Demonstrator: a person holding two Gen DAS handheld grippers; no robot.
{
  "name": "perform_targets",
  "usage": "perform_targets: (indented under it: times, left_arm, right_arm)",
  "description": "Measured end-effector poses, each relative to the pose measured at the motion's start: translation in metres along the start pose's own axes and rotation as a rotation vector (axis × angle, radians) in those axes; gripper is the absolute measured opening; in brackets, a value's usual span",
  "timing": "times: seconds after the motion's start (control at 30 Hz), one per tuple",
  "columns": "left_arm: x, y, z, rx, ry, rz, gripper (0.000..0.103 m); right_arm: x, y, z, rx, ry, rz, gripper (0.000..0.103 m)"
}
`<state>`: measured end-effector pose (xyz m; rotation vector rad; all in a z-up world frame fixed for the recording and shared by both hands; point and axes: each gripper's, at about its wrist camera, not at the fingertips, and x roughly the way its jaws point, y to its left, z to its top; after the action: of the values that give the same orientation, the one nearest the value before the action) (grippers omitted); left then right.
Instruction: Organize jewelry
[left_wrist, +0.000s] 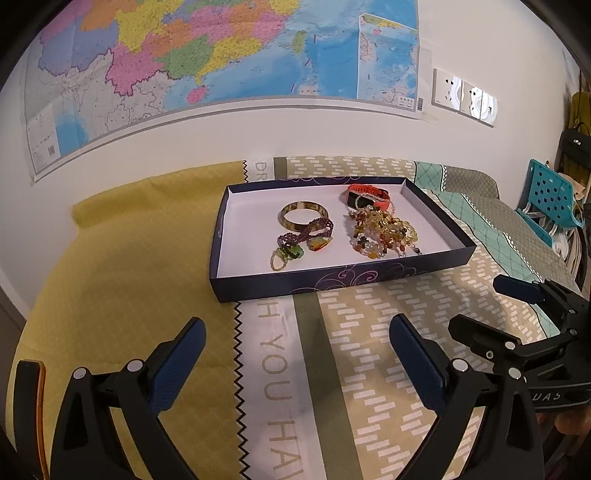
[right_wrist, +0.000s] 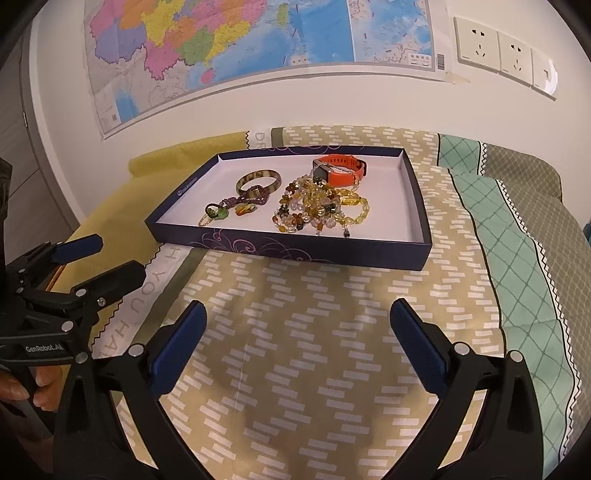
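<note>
Tray (left_wrist: 424, 264): dark, shallow, on the bed (left_wrist: 406, 314).
Bangle (left_wrist: 303, 216): far left in tray.
Purple necklace (left_wrist: 306, 236): overlapping bangle's near edge.
Bead heap (left_wrist: 384, 230): right, touching the orange watch (left_wrist: 369, 195).
Left gripper (left_wrist: 297, 341): jaws apart, empty.
Right gripper (right_wrist: 297, 325): jaws apart, empty.

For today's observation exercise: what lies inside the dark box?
Inside the box: a brown bangle, a purple necklace, a heap of amber beads and an orange watch. The beads cover part of the watch and the floor beneath.
</note>
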<state>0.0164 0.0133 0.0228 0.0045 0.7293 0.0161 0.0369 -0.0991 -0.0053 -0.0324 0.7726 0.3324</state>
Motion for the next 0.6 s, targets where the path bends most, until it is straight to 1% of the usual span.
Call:
perform_targets:
  times: [0.6]
  left_arm:
    - [-0.0008,-0.0009,-0.0033,0.001,0.008,-0.002,0.096]
  right_arm:
    - [-0.0012,0.0017,-0.0012,-0.003,0.008,0.003,0.098]
